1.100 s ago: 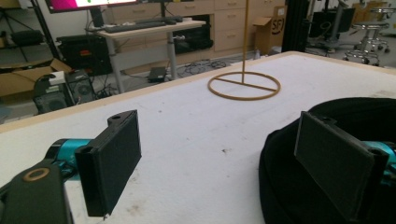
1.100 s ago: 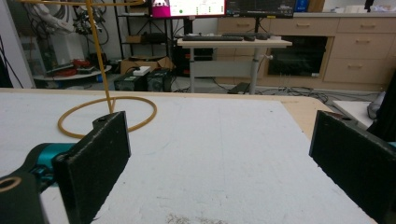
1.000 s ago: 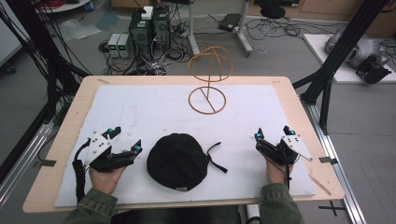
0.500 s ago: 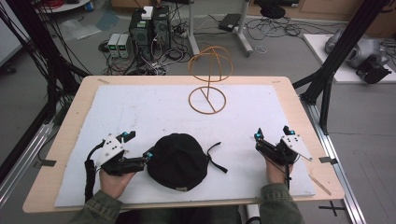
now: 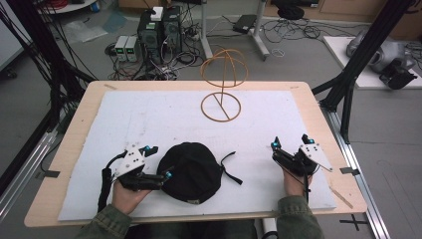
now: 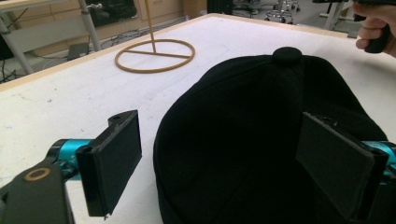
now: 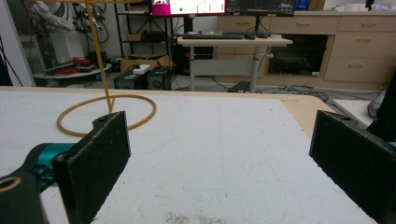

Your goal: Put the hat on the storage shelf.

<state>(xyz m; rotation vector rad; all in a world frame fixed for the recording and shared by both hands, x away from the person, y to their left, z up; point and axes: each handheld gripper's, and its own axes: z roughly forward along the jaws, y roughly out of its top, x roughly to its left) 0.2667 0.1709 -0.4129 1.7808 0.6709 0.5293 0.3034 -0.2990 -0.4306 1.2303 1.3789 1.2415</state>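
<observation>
White mat on wooden counter, cables and computers on floor behind. Left gripper spread open at black cap's left edge; left gripper view reveals cap between the jaws, top button visible. Cap near front edge, wire stand beyond. Right gripper open over bare mat, well apart.

I work in a lab: computer towers and tangled cables crowd the floor at top, black rig frames flanking my table.
</observation>
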